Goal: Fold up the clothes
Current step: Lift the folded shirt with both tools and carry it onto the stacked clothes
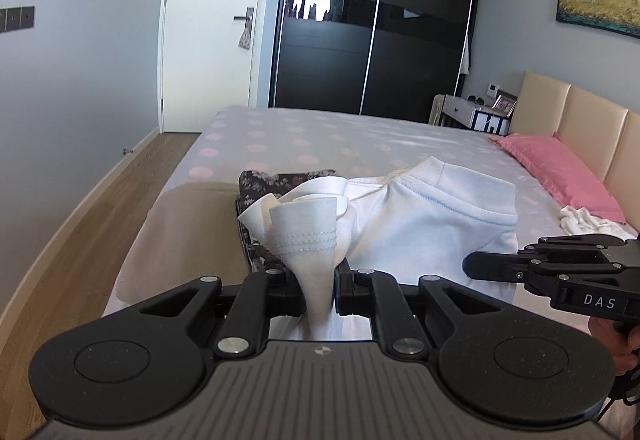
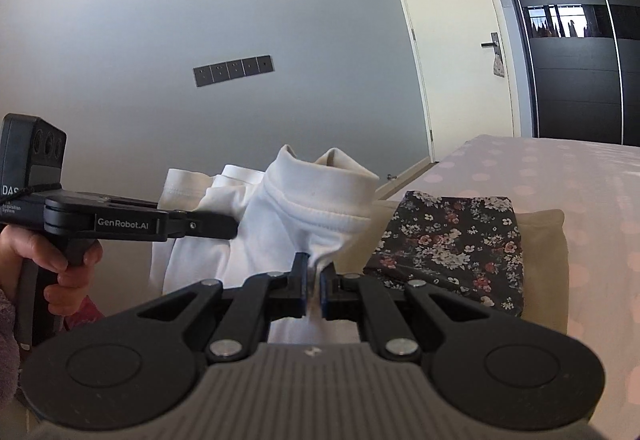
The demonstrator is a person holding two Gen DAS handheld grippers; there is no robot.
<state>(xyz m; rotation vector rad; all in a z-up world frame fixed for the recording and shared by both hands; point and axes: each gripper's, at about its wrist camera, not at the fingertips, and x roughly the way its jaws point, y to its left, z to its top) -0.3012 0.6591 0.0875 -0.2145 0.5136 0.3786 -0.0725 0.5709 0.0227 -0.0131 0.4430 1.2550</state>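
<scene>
Left gripper (image 1: 316,290): clamped on a bunched hem of the white cotton garment (image 1: 432,224).
Right gripper (image 2: 314,286): pinching another fold.
Garment: held over the bed's near edge.
Advice: keep tension even.
Beyond: folded dark floral cloth (image 2: 452,244).

A bedroom with a wide bed, dark wardrobe and pale door.

The bed's grey cover with pink polka dots (image 1: 304,136) fills the middle. A flat pink pillow (image 1: 560,168) lies beside the beige padded headboard (image 1: 580,120). Behind stand a dark brown sliding-door wardrobe (image 1: 380,20), a cream door with a metal handle (image 1: 208,24), and a framed landscape painting (image 1: 598,2) on the grey wall. Light wooden flooring (image 1: 72,224) runs alongside.
</scene>
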